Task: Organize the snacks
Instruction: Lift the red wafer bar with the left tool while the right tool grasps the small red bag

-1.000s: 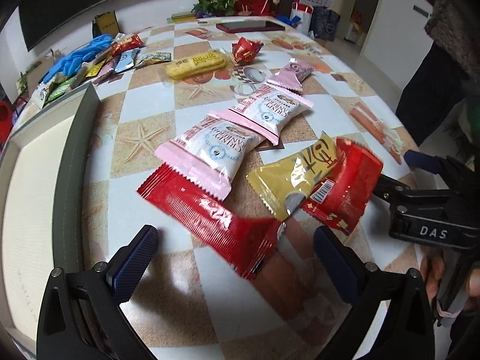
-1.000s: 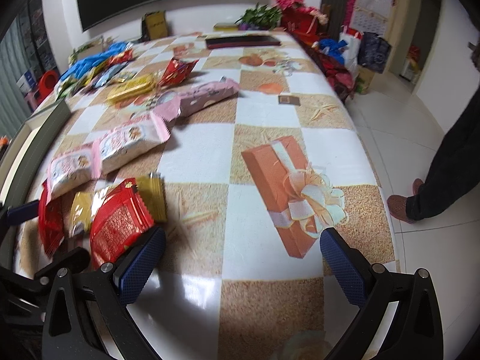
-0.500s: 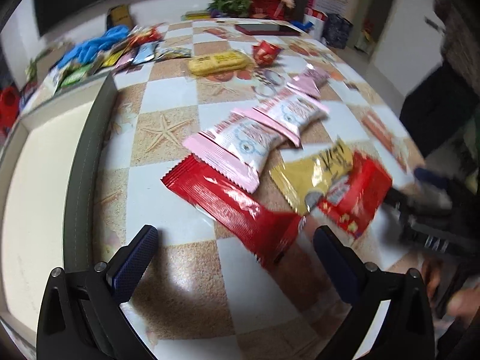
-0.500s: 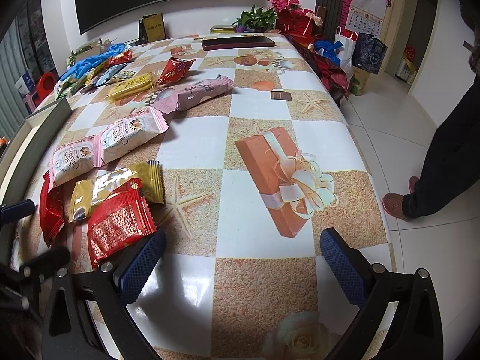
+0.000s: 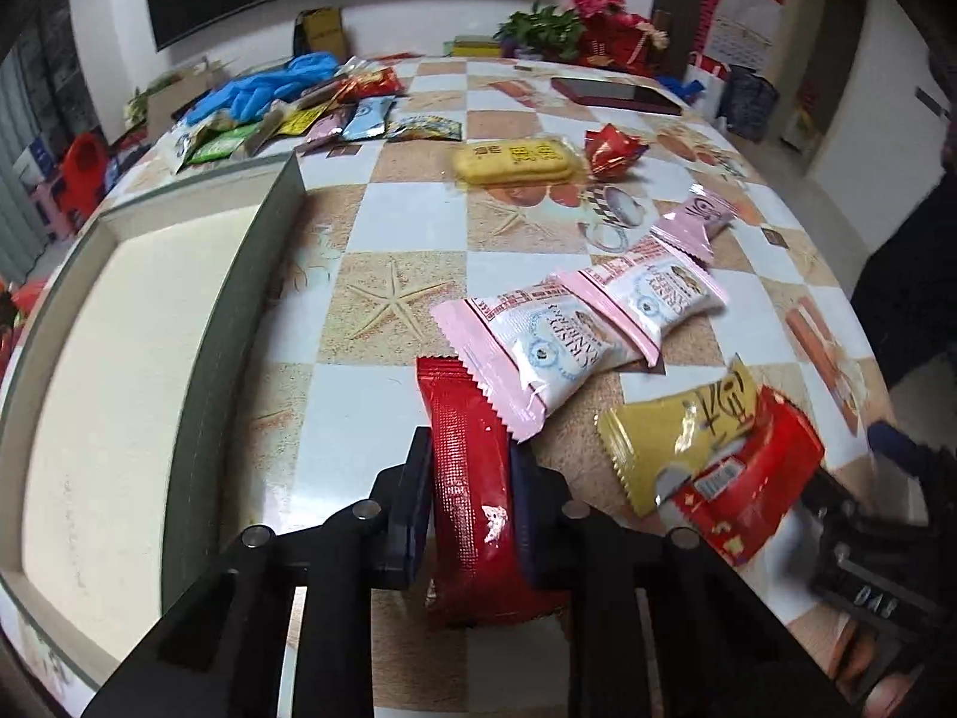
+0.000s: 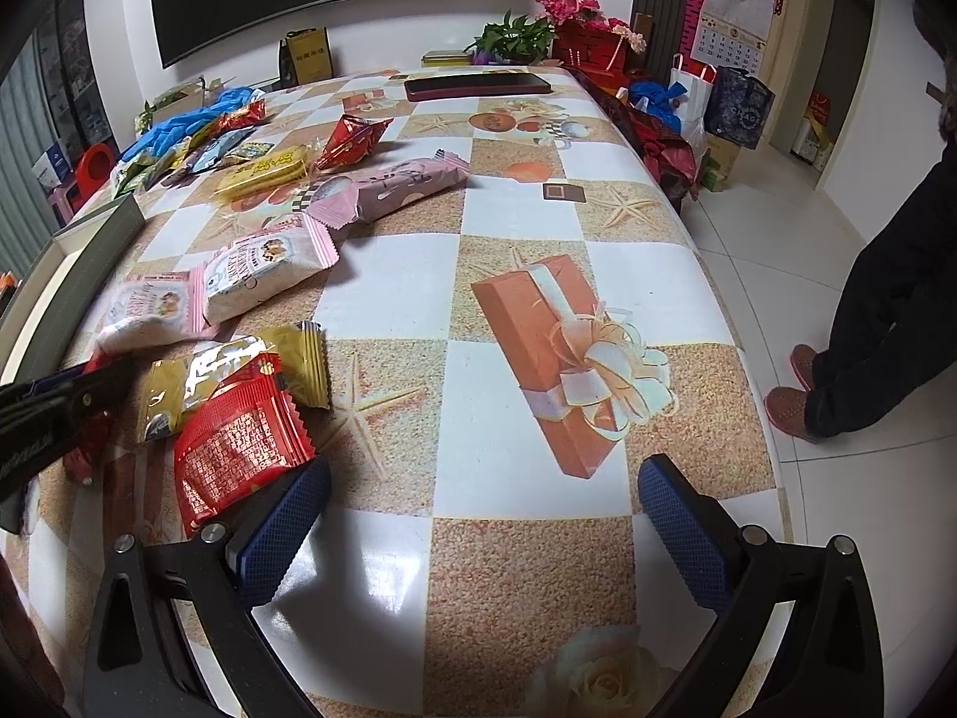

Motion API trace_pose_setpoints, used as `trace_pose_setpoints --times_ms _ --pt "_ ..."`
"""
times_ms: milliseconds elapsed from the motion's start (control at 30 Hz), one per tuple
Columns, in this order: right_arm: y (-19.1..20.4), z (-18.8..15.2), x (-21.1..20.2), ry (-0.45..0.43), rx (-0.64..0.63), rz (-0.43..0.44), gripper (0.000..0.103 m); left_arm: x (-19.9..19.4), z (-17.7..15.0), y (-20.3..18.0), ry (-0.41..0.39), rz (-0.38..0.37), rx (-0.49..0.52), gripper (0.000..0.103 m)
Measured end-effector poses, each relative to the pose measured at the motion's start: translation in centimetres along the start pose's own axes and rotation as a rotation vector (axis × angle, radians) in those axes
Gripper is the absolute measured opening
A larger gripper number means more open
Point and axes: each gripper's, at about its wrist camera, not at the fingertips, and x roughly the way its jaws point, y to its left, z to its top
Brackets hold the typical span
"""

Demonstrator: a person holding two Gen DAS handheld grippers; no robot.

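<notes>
Between the left tongs sits the long red packet, gripped for moving to the tray on their left; the right tongs wait open

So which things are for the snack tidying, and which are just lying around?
For the job: long red packet held in the left tongs, pink-and-white packets, gold packet, red packet, yellow packet, tray.
Lying about: blue gloves, phone, flowers.
</notes>
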Motion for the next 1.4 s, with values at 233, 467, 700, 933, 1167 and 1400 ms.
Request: trace_pose_setpoints --times_ms 233,467,700,933,1167,1400 --pt "0.1 0.2 0.1 0.018 0.002 -0.005 0.103 -1.0 -1.8 1.2 -0.069 -0.046 0.128 0.025" --pt "0.0 -1.2 -1.4 0.079 0.024 0.027 0.103 -1.1 -1.7 2.2 -0.075 -0.122 0.091 0.026" --pt "1.4 -2.1 -4.1 0.010 0.318 0.369 0.099 -1.1 -1.7 3.2 -0.074 -0.181 0.046 0.026" --pt "4.9 0.9 -0.2 0.057 0.284 0.302 0.033 -1.1 -1.7 2.9 -0.075 -0.166 0.061 0.026" --pt "4.1 2.0 0.1 0.070 0.382 0.341 0.087 -1.1 -1.7 3.7 -0.074 -0.213 0.028 0.026" --pt "4.8 3.6 0.7 0.057 0.358 0.241 0.077 -1.0 -1.7 3.8 -0.073 -0.222 0.026 0.026"
